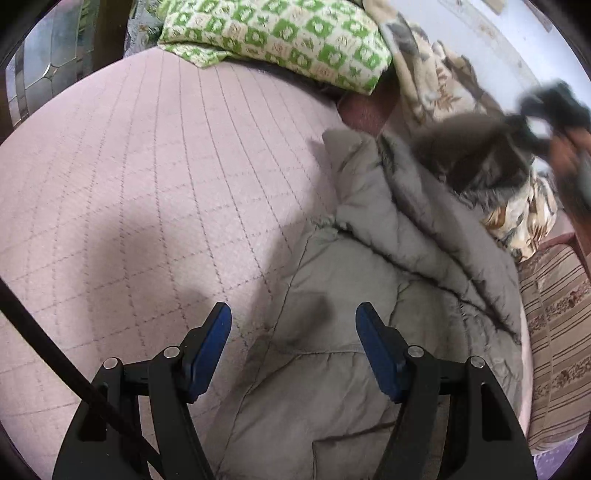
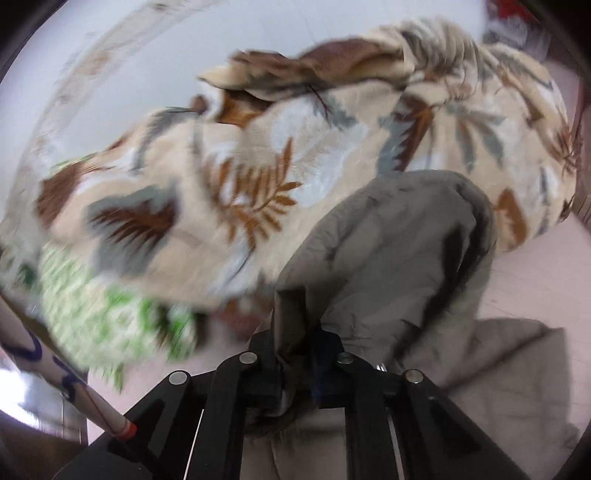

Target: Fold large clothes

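Observation:
A grey padded jacket (image 1: 369, 280) lies on the pink quilted bed (image 1: 129, 184), crumpled toward the right side. My left gripper (image 1: 293, 314) is open and empty, hovering just above the jacket's lower left part. My right gripper (image 2: 297, 350) is shut on a fold of the grey jacket (image 2: 388, 258) and holds it lifted. In the left wrist view the right gripper (image 1: 546, 110) shows blurred at the far right, with the jacket's dark furry hood (image 1: 476, 155) hanging from it.
A green and white patterned pillow (image 1: 280, 33) lies at the head of the bed. A cream blanket with a leaf print (image 2: 277, 166) is heaped beside the jacket near the wall. A striped cloth (image 1: 557, 332) hangs at the bed's right edge.

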Demonstrator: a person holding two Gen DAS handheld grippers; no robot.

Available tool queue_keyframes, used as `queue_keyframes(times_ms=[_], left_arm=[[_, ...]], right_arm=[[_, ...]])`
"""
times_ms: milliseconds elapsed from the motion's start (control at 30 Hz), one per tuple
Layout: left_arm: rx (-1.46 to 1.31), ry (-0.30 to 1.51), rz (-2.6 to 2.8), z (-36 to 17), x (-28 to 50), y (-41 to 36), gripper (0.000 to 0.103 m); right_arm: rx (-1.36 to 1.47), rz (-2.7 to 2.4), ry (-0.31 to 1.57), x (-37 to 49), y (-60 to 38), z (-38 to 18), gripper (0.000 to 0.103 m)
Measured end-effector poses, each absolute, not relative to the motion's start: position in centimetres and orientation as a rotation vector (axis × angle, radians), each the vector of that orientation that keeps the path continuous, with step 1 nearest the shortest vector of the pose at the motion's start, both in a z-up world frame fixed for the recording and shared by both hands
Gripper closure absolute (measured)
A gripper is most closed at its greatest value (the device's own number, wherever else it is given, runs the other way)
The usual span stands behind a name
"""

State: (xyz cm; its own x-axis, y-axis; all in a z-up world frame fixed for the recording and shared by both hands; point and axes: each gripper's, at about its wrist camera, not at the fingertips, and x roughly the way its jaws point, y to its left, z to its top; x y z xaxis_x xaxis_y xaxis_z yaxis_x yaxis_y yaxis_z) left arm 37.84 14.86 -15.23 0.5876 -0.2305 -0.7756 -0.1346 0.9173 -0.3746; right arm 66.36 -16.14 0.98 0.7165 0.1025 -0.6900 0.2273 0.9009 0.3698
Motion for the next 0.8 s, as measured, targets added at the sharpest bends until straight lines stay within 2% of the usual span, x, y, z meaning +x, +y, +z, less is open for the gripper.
queue_keyframes(times_ms=[133,233,367,533,600,700,733,800], left_arm=[[-0.447,0.929,-0.035,-14.3,37.0,16.0,0.034],[-0.463,0.924,-0.029,-13.9,36.7,16.6,0.034],[-0.458,0.907,-0.012,-13.3,36.3,16.9,0.034],[-0.436,0.900,0.011,-12.9,35.7,16.8,0.034],[-0.424,0.895,0.023,-12.7,35.5,16.9,0.034],[-0.390,0.887,0.049,-12.5,35.5,16.9,0.034],[-0.380,0.885,0.056,-12.4,35.6,16.9,0.034],[-0.369,0.884,0.067,-12.4,35.8,16.8,0.034]], right_arm=[[0.402,0.010,0.780,56.1,-15.4,2.9,0.094],[0.417,0.045,0.804,47.9,-15.6,1.2,0.095],[0.481,0.038,0.885,41.2,-15.9,-5.2,0.095],[0.537,-0.085,1.045,43.0,-17.1,-16.5,0.098],[0.577,-0.111,1.080,43.4,-18.1,-18.8,0.098],[0.606,-0.107,1.078,41.7,-18.8,-17.7,0.092],[0.580,-0.065,1.081,40.7,-18.6,-16.6,0.084],[0.492,-0.017,1.032,38.1,-18.4,-13.1,0.082]])
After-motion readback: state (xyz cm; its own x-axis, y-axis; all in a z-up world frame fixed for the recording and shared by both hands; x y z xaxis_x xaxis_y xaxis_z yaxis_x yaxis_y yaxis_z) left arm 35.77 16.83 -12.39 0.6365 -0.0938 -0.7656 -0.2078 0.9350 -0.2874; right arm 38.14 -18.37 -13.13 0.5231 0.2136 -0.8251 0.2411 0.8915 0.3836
